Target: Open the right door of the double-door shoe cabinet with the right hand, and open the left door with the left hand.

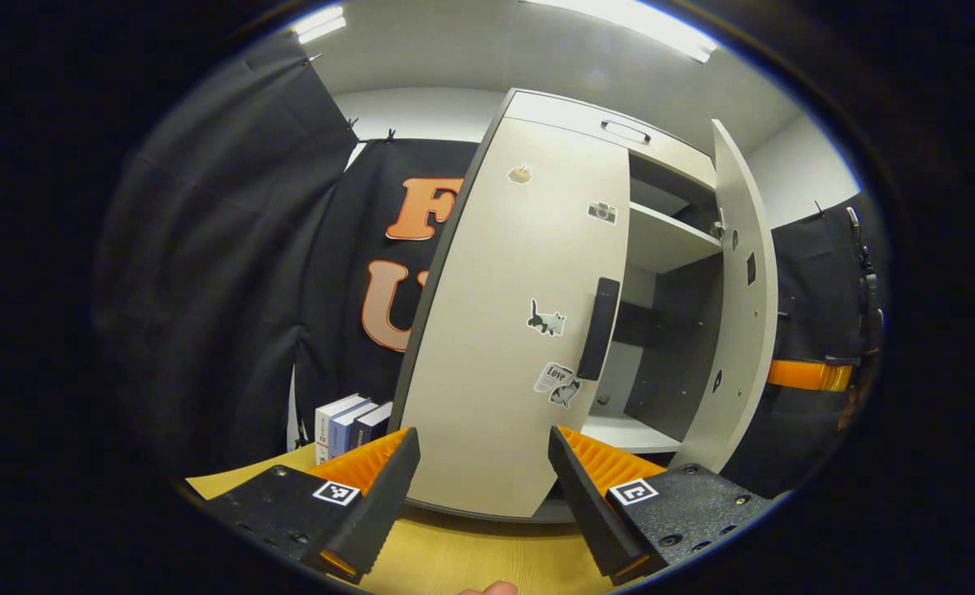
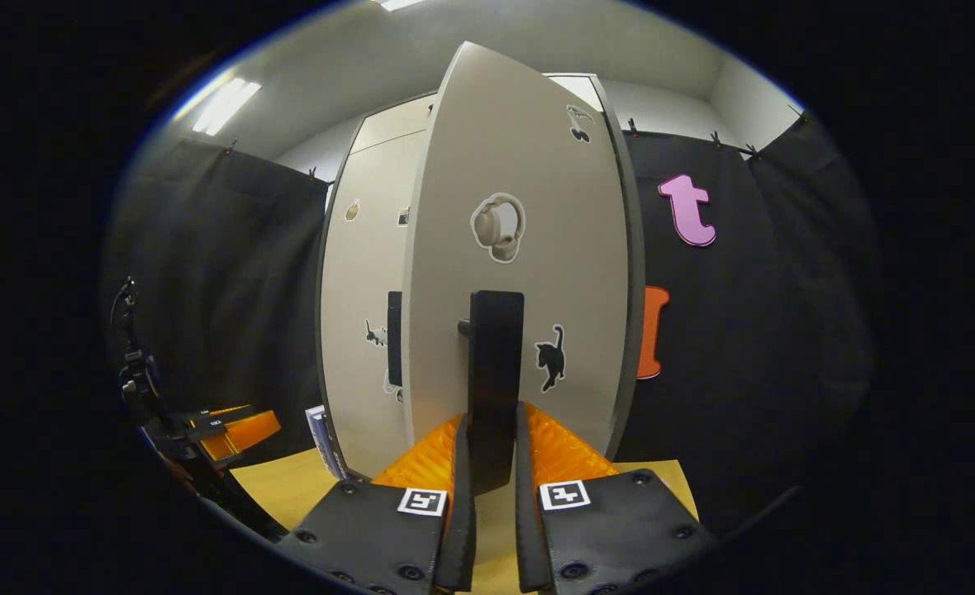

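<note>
A pale shoe cabinet (image 1: pixel 574 116) stands on a wooden table. In the left gripper view its left door (image 1: pixel 504 330) is closed, with stickers and a dark vertical handle (image 1: pixel 599 329). My left gripper (image 1: pixel 479 463) is open, a short way in front of that door and lower left of the handle. The right door (image 1: pixel 744 289) is swung out, showing shelves (image 1: pixel 669 240) inside. In the right gripper view my right gripper (image 2: pixel 492 463) is shut on the right door's dark handle (image 2: pixel 494 364), with the right door (image 2: pixel 520 248) seen nearly edge-on and the left door (image 2: pixel 363 314) behind it.
Several small boxes (image 1: pixel 351 423) stand on the yellow wooden table (image 1: pixel 463 554) left of the cabinet. Black cloth walls surround the booth. In the right gripper view the other gripper (image 2: pixel 223 430) and its holder show at far left.
</note>
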